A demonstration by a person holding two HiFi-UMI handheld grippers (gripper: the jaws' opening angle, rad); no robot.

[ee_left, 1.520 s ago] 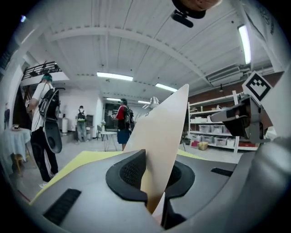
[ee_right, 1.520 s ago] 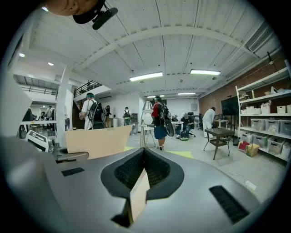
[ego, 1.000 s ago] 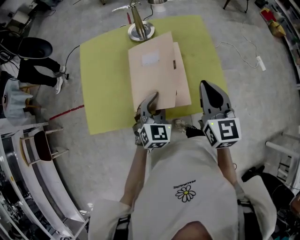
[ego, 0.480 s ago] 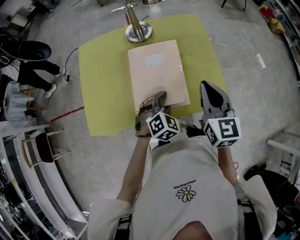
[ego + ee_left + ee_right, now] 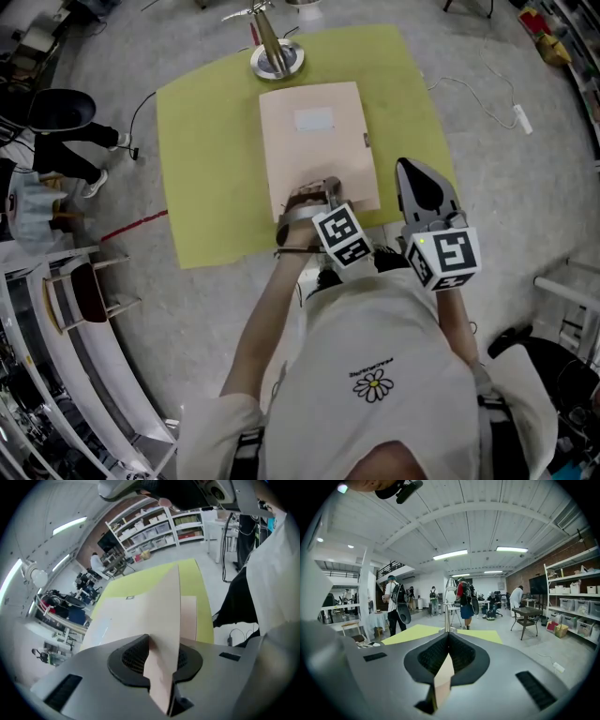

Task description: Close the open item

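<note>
A beige paper folder with a pale label lies on the yellow-green mat, its cover folded over and nearly flat. My left gripper is at the folder's near edge, shut on the cover. In the left gripper view the cover runs edge-on between the pads of the left gripper, with the folder's lower leaf showing just beside it. My right gripper hovers to the right of the folder over the mat's near corner, jaws together, touching nothing. In its own view the right gripper points level across the room.
A lamp stand with a round metal base sits on the mat's far edge, just beyond the folder. A white cable and power strip lie on the floor to the right. A seated person's legs and a chair are at the left.
The folder's cover has swung from left over to the right and come down, so the two leaves now line up. My left gripper moved right with it and rolled. The right gripper stayed put.
</note>
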